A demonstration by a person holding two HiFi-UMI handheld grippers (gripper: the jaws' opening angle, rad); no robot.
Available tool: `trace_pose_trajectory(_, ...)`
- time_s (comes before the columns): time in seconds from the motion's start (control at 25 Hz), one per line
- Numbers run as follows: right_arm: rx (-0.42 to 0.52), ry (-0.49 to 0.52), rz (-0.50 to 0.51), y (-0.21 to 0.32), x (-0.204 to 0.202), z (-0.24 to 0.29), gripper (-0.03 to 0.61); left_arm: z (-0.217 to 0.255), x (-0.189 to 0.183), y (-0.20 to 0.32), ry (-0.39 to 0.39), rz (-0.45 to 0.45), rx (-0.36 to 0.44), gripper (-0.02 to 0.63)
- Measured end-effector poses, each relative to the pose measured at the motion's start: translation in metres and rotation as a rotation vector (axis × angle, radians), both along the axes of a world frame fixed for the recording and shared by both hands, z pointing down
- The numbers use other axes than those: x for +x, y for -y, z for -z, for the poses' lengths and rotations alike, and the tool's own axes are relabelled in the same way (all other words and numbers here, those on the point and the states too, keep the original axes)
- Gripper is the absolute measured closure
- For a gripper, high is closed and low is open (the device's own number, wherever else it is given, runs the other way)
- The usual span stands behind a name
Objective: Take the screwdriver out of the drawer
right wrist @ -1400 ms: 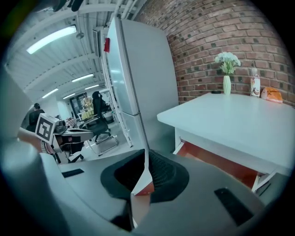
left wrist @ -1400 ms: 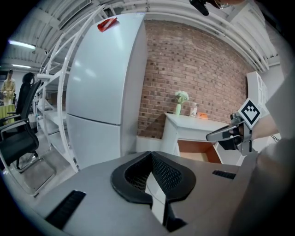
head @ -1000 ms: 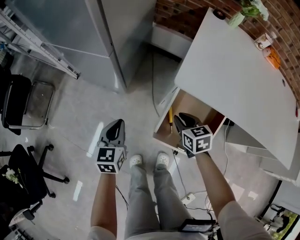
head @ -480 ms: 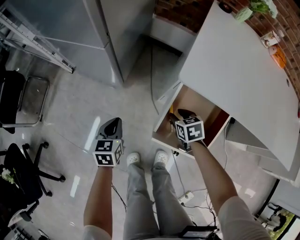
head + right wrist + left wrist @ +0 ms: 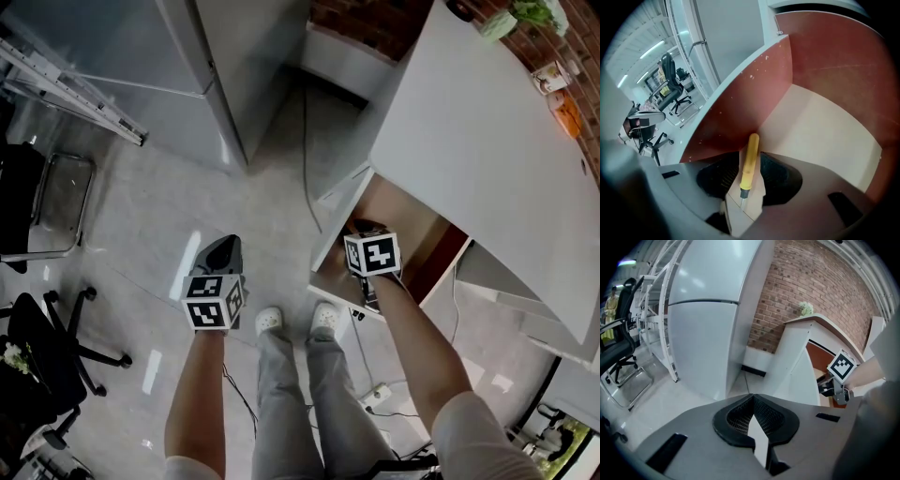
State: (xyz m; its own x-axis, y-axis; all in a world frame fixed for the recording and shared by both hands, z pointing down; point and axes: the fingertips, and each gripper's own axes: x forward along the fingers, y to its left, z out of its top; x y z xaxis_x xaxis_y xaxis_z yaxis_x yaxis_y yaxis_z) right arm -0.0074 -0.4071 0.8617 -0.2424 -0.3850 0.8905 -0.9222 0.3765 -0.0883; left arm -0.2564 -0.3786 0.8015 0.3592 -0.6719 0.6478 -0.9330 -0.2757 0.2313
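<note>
The room has a pale glossy floor (image 5: 281,206), a brick wall and a white desk (image 5: 487,141), and under the desk a drawer (image 5: 740,98) stands pulled out, with reddish-brown walls and a light bottom. The screwdriver (image 5: 749,161) lies on the bottom of this drawer, close along the left side wall. The round end of its yellow handle points to the foot of that wall, and its metal shaft points back toward the gripper's body. The right gripper (image 5: 751,155) is lowered into the drawer, and its two jaws stand apart, one on each side of the yellow handle. On the left side I see a thin gap between pad and handle, so I judge that the jaws do not yet press it. The long axis of the tool runs almost in the same direction as the jaws, so the closing would go across the handle, which is the good way for a firm hold. The side wall is very near the left jaw, and this could hinder it. The left gripper (image 5: 751,401) hangs over the floor, well apart from the drawer, with jaws together and nothing between them. So the right hand is clearly the nearer one. In the head view the right gripper covers the screwdriver.
</note>
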Motion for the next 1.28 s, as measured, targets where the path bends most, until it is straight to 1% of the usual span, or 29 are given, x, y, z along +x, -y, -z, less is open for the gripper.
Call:
trace_pose_trajectory(0.12,-0.009,-0.029,0.001,0.0,0.0,-0.008,0.446,-0.003,-0.001,0.0,-0.001,-0.003,-0.004,0.603)
trace_pose_trajectory(0.2,0.005,-0.048,-0.003,0.002,0.001,-0.011,0.448,-0.004,0.0,0.001,-0.002,-0.011,-0.001,0.603)
trace_pose_trajectory(0.28,0.025,-0.064,-0.005,0.003,0.003,-0.012,0.465,-0.004,0.004,0.001,-0.004,-0.021,0.003,0.603)
trace_pose_trajectory(0.4,0.034,-0.05,-0.031,0.003,0.008,-0.012,0.493,-0.005,0.009,0.0,-0.003,-0.036,0.004,0.603)
trace_pose_trajectory(0.52,0.028,-0.034,-0.057,0.003,0.009,-0.011,0.502,-0.004,0.01,-0.001,-0.002,-0.038,0.001,0.603)
trace_pose_trajectory(0.72,0.028,-0.039,-0.057,0.002,0.009,-0.007,0.506,-0.001,0.006,-0.002,0.006,-0.03,-0.006,0.603)
trace_pose_trajectory(0.96,0.04,-0.029,-0.061,-0.001,0.008,0.016,0.507,0.01,-0.001,-0.005,-0.006,0.015,-0.026,0.603)
trace_pose_trajectory(1.28,0.043,0.024,-0.051,-0.02,0.007,0.059,0.507,0.041,0.0,-0.019,-0.006,0.034,-0.051,0.603)
